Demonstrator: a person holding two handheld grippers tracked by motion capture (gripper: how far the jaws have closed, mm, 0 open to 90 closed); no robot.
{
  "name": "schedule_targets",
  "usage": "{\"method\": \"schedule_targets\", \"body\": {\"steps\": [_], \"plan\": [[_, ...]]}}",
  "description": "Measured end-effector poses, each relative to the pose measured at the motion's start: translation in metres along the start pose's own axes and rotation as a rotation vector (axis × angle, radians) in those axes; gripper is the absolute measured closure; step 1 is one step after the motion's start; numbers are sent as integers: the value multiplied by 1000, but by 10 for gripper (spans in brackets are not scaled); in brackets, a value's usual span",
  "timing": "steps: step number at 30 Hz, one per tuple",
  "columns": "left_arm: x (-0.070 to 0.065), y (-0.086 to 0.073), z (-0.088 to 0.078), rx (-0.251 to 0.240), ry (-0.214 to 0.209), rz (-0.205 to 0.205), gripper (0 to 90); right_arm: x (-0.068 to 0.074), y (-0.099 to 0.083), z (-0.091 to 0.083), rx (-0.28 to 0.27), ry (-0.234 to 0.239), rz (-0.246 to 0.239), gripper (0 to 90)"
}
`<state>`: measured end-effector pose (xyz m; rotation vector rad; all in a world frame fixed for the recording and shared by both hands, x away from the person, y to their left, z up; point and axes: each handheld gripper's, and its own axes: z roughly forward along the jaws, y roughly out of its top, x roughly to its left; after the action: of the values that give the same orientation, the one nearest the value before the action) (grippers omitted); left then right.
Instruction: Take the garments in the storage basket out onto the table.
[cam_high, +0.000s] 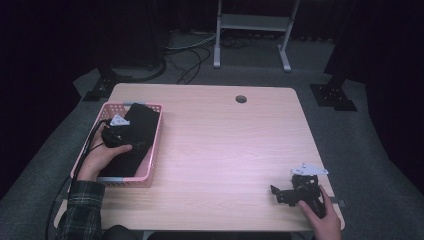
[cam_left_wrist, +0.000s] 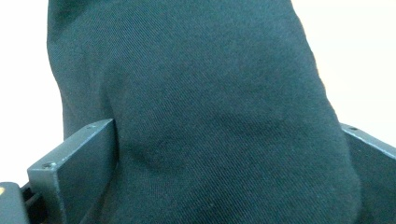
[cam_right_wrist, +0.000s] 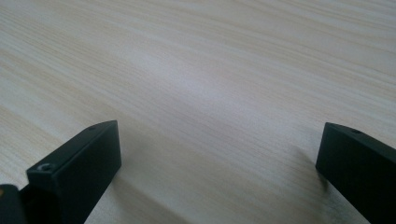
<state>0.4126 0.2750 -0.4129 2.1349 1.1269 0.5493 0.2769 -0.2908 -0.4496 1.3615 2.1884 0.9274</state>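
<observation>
A dark, almost black cloth (cam_high: 139, 127) lies in a pink plastic basket (cam_high: 156, 141) at the table's left. A hand holds my left gripper (cam_high: 122, 136) down inside the basket on the cloth. In the left gripper view the cloth (cam_left_wrist: 210, 84) bulges up between the jaws, which stand wide apart on either side of it; my left gripper (cam_left_wrist: 224, 130) is open. My right gripper (cam_high: 278, 195) rests low over the table near the front right corner, pointing left. In the right gripper view it (cam_right_wrist: 219, 128) is open with only bare wood between the jaws.
The light wooden table (cam_high: 225, 145) has a round cable hole (cam_high: 241, 99) at its far edge. Behind the table, a white metal stand (cam_high: 252, 30) and loose cables (cam_high: 190, 55) sit on the grey carpet. A plaid sleeve (cam_high: 82, 207) comes in at the bottom left.
</observation>
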Motion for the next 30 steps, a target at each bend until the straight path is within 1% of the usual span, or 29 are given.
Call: {"method": "schedule_targets", "body": {"steps": [4,12,16,19,30], "plan": [[-1,-1,3,21,8,9,0,0,0,0,0,0,0,0],[-3,-2,9,54,20,11,0,0,0,0,0,0,0,0],[-5,-3,12,69,25,21,0,0,0,0,0,0,0,0],[-5,-4,13,70,25,9,0,0,0,0,0,0,0,0],[-6,-5,15,85,30,-10,0,0,0,0,0,0,0,0]]}}
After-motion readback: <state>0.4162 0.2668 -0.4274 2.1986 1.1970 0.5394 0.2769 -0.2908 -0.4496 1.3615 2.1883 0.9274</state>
